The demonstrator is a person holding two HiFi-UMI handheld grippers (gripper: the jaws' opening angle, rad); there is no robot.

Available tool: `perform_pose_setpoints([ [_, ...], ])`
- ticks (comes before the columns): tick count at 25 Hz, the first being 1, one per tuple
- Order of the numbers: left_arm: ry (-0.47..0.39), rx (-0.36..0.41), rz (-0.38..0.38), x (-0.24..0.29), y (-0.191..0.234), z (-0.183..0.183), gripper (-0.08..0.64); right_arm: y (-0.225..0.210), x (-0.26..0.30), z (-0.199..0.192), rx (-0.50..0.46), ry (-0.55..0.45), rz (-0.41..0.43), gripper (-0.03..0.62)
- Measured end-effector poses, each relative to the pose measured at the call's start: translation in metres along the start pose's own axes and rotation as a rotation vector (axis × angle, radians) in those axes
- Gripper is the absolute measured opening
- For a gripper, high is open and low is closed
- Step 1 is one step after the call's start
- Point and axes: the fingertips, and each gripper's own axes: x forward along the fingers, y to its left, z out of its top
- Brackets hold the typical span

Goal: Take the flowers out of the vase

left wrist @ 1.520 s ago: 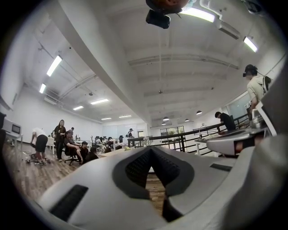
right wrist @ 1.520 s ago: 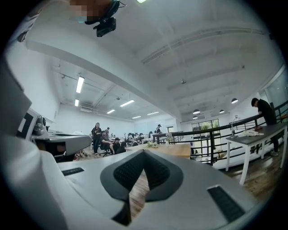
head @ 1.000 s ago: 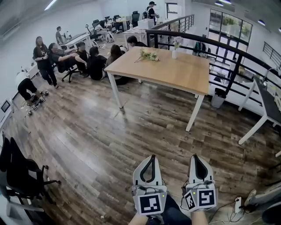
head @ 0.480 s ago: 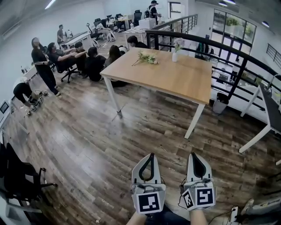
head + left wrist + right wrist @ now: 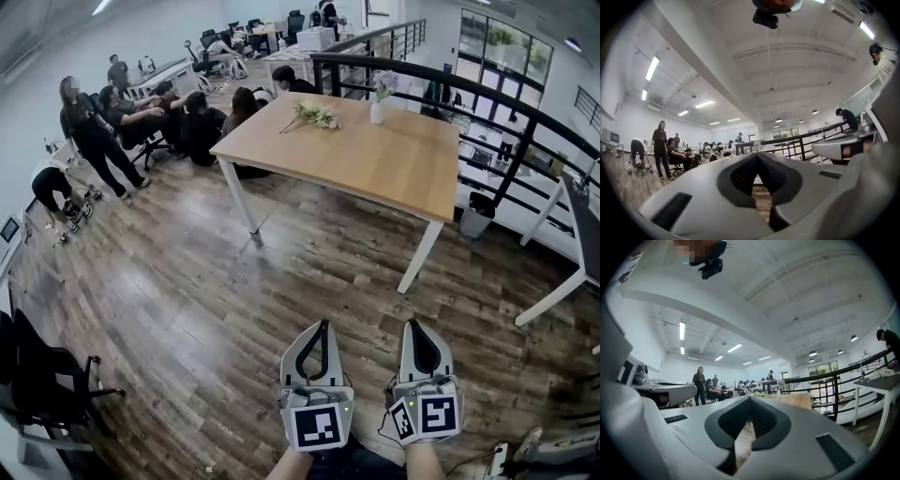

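Note:
A small white vase (image 5: pixel 376 112) with pale flowers (image 5: pixel 384 82) stands at the far side of a wooden table (image 5: pixel 394 169). A bunch of cut flowers (image 5: pixel 315 115) lies on the tabletop to its left. Both grippers are held low over the wooden floor, well short of the table and pointing level at it. My left gripper (image 5: pixel 323 325) is shut and holds nothing, its tips meeting in the left gripper view (image 5: pixel 757 154). My right gripper (image 5: pixel 413 325) is shut and empty too (image 5: pixel 750 398). The right gripper view catches the vase (image 5: pixel 780 389) far off.
Several people (image 5: pixel 150 117) sit and stand at the back left. A black railing (image 5: pixel 525 122) runs behind the table, with a bin (image 5: pixel 475 216) beside it. A black office chair (image 5: pixel 47 384) stands at the near left. A white table (image 5: pixel 572 262) is at the right.
Both grippers and the head camera have moved forward together, so the table looks nearer and larger. The jaws of both stay as they were.

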Motion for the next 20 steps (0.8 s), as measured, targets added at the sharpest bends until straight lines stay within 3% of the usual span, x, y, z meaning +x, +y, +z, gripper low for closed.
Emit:
perform_pose_setpoints([
  [20, -0.002, -0.018, -0.095, 0.168, 0.037, 0.005, 0.015, -0.036, 0.154, 0.007, -0.026, 0.009, -0.061, -0.008],
])
